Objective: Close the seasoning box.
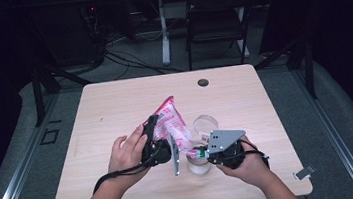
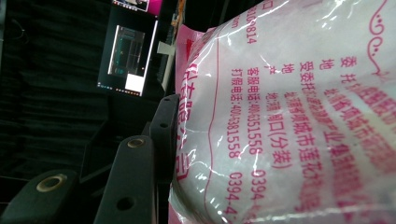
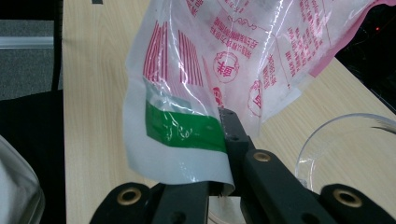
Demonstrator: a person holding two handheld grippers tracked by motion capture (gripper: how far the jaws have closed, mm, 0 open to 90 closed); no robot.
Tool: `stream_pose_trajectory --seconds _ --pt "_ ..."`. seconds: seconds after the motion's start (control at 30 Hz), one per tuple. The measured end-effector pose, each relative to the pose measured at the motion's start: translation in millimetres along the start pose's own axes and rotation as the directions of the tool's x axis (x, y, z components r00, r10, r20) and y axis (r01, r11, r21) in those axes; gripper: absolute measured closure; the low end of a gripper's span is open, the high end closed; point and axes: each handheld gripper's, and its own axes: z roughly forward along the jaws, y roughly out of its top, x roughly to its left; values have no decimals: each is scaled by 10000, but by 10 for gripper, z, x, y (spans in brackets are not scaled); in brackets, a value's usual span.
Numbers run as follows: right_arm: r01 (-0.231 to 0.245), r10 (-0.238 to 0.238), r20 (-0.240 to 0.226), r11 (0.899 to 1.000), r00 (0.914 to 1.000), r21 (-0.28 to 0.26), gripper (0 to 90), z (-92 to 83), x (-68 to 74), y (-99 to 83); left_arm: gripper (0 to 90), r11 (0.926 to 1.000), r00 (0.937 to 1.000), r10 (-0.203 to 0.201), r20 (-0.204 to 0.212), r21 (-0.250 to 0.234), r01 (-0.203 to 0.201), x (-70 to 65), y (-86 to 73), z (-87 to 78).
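Pouring step: left claw (image 1: pixel 160 131) clamps body of pink-printed bag (image 1: pixel 173 122), right claw (image 3: pixel 219 154) pinches its lower corner over plastic cup (image 1: pixel 198 163); next, tilt mouth into cup

Overhead light brightens the table (image 1: pixel 114 101) while surroundings stay dark; glare streaks the slightly blurred bag (image 2: pixel 289 116).

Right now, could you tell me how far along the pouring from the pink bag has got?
Done: both grippers have the pink-printed plastic bag raised and tilted above the clear cup. In hand: the left gripper clamps the full body, the right gripper pinches the green-striped corner. Left: whether the corner is open I cannot tell; no contents visibly fall. A second clear container waits behind.
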Motion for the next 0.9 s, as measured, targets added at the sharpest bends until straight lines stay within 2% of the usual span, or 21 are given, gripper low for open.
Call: stream_pose_trajectory --seconds 0.9 --pt "-2 2 23 10000 10000 43 900 1 -5 -15 595 9999 9999 116 -71 -27 -116 1 20 -3"
